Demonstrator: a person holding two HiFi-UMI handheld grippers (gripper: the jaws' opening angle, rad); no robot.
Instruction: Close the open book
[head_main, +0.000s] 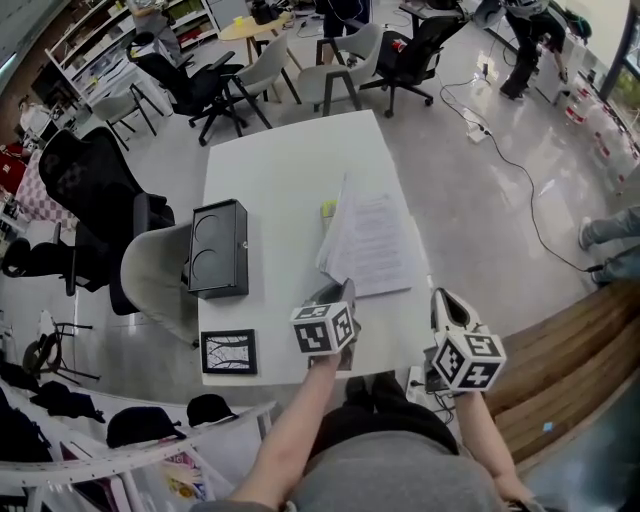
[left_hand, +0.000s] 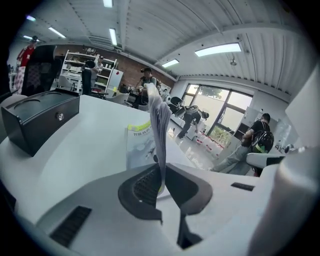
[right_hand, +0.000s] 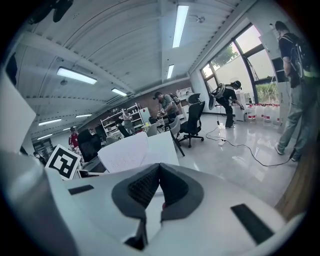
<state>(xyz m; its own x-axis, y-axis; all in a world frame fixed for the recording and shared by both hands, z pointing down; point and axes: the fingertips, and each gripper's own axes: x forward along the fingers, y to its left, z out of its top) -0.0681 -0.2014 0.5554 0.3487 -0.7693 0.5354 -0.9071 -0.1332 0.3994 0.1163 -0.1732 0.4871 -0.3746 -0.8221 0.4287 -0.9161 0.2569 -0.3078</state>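
Observation:
The open book lies on the white table, with a sheaf of its pages lifted upright on edge. My left gripper is at the book's near edge, and its jaws are shut on the bottom of that sheaf. The left cover, with a yellow-green band, lies flat on the table beyond the jaws. My right gripper hovers off the table's near right corner with its jaws shut on nothing. The raised white pages show ahead of it to the left.
A black box stands at the table's left edge, with a grey chair beside it. A small framed picture lies at the near left corner. Office chairs and a cable are on the floor beyond.

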